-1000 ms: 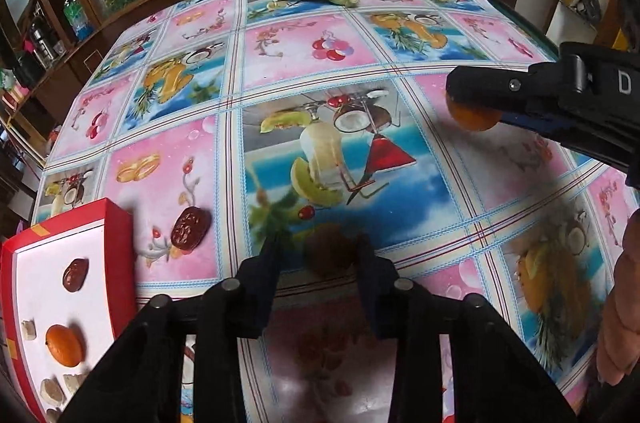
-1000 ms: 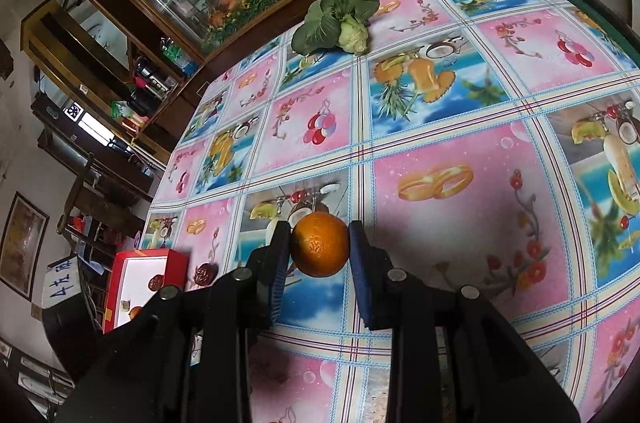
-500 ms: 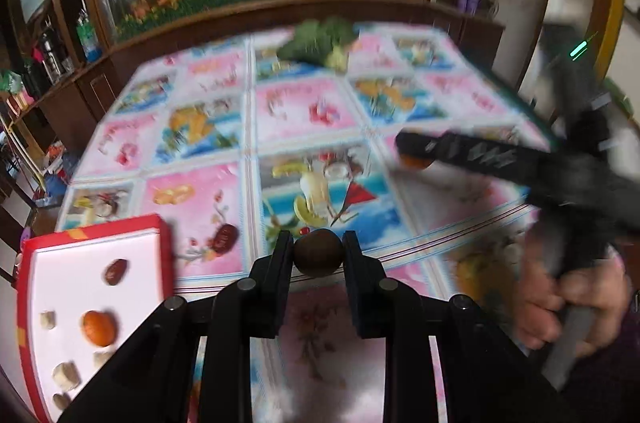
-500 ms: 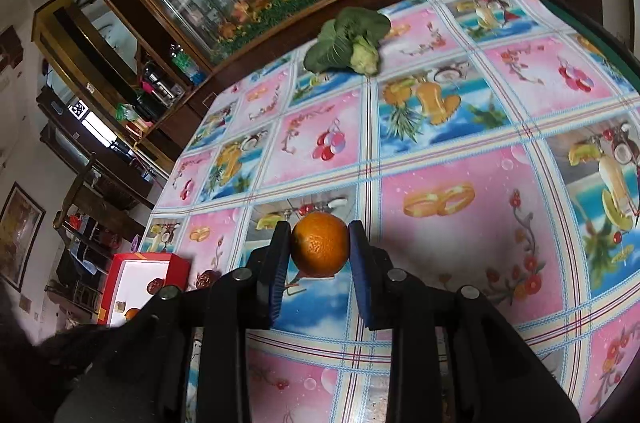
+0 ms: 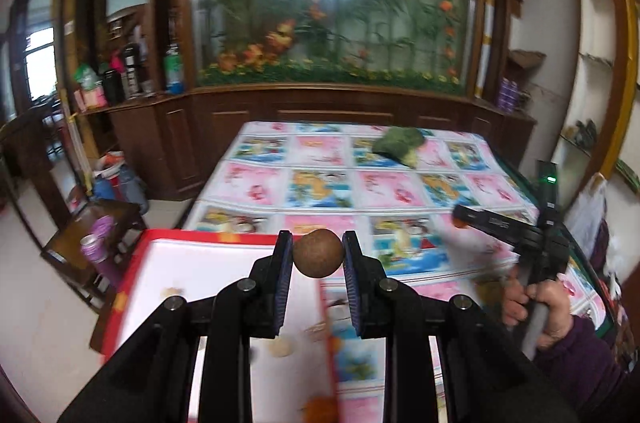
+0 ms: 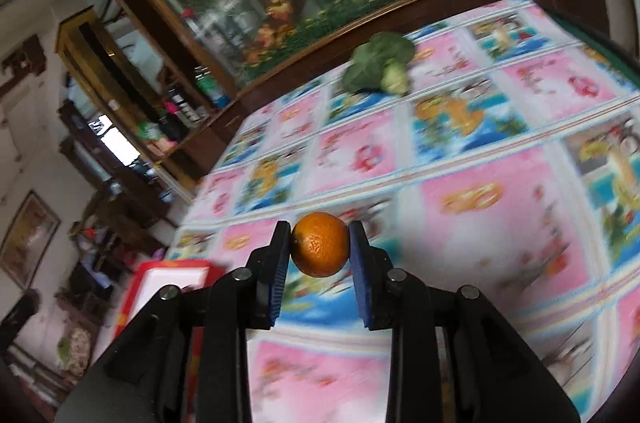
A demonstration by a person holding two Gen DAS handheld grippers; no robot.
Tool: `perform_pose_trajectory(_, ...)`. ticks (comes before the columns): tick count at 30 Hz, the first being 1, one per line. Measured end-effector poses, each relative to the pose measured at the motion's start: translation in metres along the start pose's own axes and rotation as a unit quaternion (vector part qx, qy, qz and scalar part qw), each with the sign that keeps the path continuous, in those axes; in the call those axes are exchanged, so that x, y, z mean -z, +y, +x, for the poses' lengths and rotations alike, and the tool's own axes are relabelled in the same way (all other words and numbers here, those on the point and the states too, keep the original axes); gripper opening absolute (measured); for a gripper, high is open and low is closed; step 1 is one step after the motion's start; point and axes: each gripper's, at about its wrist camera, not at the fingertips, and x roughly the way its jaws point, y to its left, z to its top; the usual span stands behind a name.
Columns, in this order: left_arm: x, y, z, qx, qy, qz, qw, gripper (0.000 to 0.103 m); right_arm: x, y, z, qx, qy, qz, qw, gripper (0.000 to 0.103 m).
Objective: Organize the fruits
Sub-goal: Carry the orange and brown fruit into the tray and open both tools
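Note:
My left gripper (image 5: 317,254) is shut on a round brown fruit (image 5: 318,252), held in the air over the red-rimmed white tray (image 5: 208,271) at the table's left edge. Small pale pieces (image 5: 282,348) and an orange fruit (image 5: 320,409) lie in that tray. My right gripper (image 6: 319,251) is shut on a small orange (image 6: 319,249), raised above the patterned tablecloth (image 6: 500,223). The tray (image 6: 172,275) shows low on the left in the right wrist view. The right gripper (image 5: 462,219) also appears at the right in the left wrist view, held by a hand (image 5: 536,307).
A leafy green vegetable (image 6: 378,63) lies near the table's far edge. Behind the table stands a wooden cabinet with a large glass aquarium (image 5: 332,3). A small wooden stool (image 5: 92,235) with a purple cup stands on the floor left of the table.
My left gripper closed on the brown fruit, lifted it off the cloth and swung left over the tray. The right gripper, still holding the orange, has risen and moved toward the tray side.

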Motion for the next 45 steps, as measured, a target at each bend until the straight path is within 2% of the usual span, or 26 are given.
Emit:
perform_pose_trajectory(5, 0.017, 0.053, 0.003, -0.053, 0.017, -0.034, 0.9979, 0.024, 0.024, 0.076, 0.001, -0.069, 0.047, -0.059, 0.995, 0.031)
perform_pose_trajectory(9, 0.035, 0.095, 0.001, -0.097, 0.03, -0.074, 0.992, 0.024, 0.042, 0.137, -0.01, -0.116, 0.058, -0.12, 0.984, 0.031)
perform_pose_trajectory(13, 0.048, 0.112, -0.002, -0.115, 0.038, -0.083, 0.9891, 0.024, 0.064, 0.177, -0.019, -0.161, 0.071, -0.158, 0.972, 0.031)
perform_pose_trajectory(16, 0.058, 0.104, 0.003, -0.105, 0.051, -0.067, 0.9909, 0.024, 0.09, 0.2, -0.016, -0.17, 0.094, -0.197, 0.961, 0.031)
perform_pose_trajectory(22, 0.085, 0.088, 0.021, -0.067, 0.094, -0.04, 0.9925, 0.024, 0.15, 0.216, 0.017, -0.15, 0.17, -0.253, 0.941, 0.031)
perform_pose_trajectory(27, 0.102, 0.082, 0.041, -0.06, 0.126, -0.038, 0.9895, 0.024, 0.179, 0.209, 0.043, -0.11, 0.203, -0.268, 0.935, 0.031)
perform_pose_trajectory(34, 0.114, 0.081, 0.058, -0.076, 0.153, -0.028, 0.985, 0.024, 0.191, 0.207, 0.056, -0.085, 0.228, -0.278, 0.929, 0.032)
perform_pose_trajectory(45, 0.123, 0.086, 0.069, -0.1, 0.183, -0.019, 0.9777, 0.024, 0.196, 0.212, 0.062, -0.078, 0.24, -0.292, 0.922, 0.033)
